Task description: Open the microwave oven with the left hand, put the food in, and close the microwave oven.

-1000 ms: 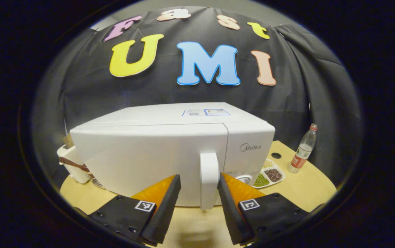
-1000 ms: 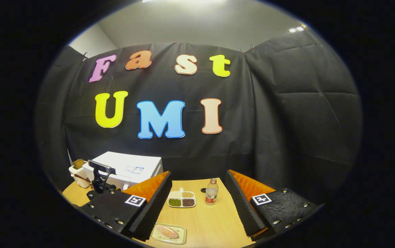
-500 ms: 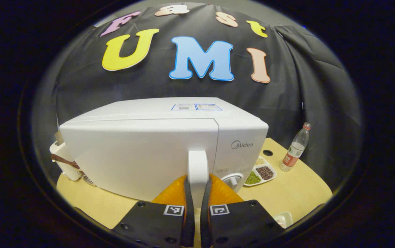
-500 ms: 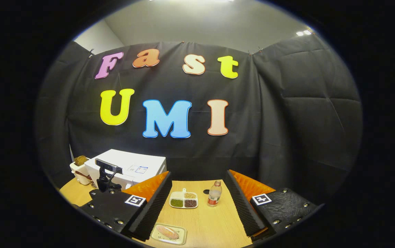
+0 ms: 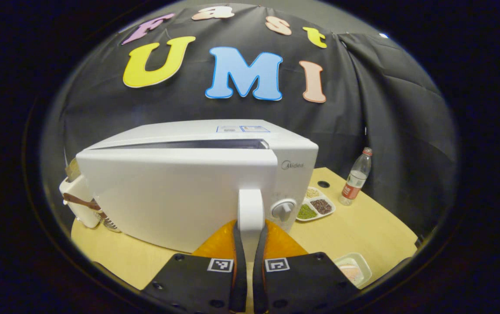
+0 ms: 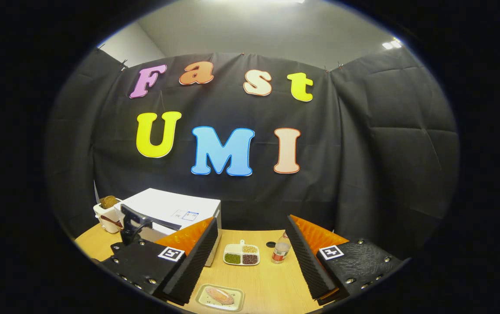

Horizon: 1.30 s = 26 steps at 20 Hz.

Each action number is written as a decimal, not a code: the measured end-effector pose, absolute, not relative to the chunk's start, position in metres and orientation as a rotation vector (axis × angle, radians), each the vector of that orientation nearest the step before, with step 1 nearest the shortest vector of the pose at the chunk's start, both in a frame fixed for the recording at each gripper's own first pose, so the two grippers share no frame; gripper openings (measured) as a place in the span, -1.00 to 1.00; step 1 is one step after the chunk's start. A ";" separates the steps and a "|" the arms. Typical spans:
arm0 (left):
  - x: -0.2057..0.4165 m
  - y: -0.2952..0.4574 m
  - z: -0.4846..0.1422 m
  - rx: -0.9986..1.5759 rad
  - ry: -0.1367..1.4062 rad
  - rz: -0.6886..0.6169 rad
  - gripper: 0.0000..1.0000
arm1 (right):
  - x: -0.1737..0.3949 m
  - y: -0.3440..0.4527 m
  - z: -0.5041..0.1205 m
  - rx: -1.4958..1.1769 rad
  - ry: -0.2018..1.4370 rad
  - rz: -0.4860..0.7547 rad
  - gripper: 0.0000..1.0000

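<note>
Left tongs point(image 5: 246, 261): I have them clamped on the microwave's door handle point(image 5: 250, 209), both fingers pressing its sides, with barely a gap between them beyond the handle's width. A second ago they stood wide apart either side of the handle; half a second ago they had closed on it.
Door point(image 5: 175, 196): since the grip closed, the door has swung off the microwave point(image 5: 241, 131) body. A dark slit now shows along its top edge, and the control knob point(image 5: 283, 210) is uncovered beside the handle. I judge it only just cracked, nowhere near wide enough to load.
Right tongs point(image 6: 250, 255): wide open, holding nothing, hovering above the bench point(image 6: 267, 283). They have drifted a little, with no closing.
Food point(image 6: 220, 296): lying in its small tray point(image 6: 236, 301) near the front edge of the bench, directly below the right tongs, untouched. The left gripper view catches the same tray at that front edge.
Meaning for task: the opening step is under way and the latch has released. I need to carry the pull through the hinge arc before the right tongs go for the food.
Risk: the handle is smooth, so the left tongs may slip if I pull off-axis.
</note>
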State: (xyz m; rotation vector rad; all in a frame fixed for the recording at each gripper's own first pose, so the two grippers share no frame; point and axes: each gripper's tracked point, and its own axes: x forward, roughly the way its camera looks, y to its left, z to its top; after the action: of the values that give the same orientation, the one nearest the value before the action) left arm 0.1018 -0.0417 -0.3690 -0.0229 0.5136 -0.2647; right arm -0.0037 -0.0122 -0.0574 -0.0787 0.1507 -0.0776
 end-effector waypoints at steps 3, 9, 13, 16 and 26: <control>0.059 -0.026 -0.364 -0.044 0.526 -0.346 -0.80 | 0.001 0.008 -0.066 -0.048 0.178 -0.039 0.92; -0.023 0.036 -0.358 -0.008 0.568 -0.477 -0.75 | 0.002 0.066 -0.072 -0.027 0.184 0.042 0.93; -0.055 0.072 -0.356 0.019 0.595 -0.513 -0.75 | -0.005 0.103 -0.075 -0.035 0.189 0.089 0.93; -0.074 0.103 -0.354 0.056 0.608 -0.533 -0.75 | -0.012 0.124 -0.081 -0.031 0.201 0.108 0.93; -0.108 0.203 -0.356 0.125 0.667 -0.546 -0.75 | -0.022 0.175 -0.088 -0.066 0.213 0.156 0.93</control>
State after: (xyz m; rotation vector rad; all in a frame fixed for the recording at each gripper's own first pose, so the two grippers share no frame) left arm -0.1083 0.2035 -0.3558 0.1246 0.6675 -0.5463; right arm -0.0217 0.1755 -0.0879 -0.0661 0.2132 0.1562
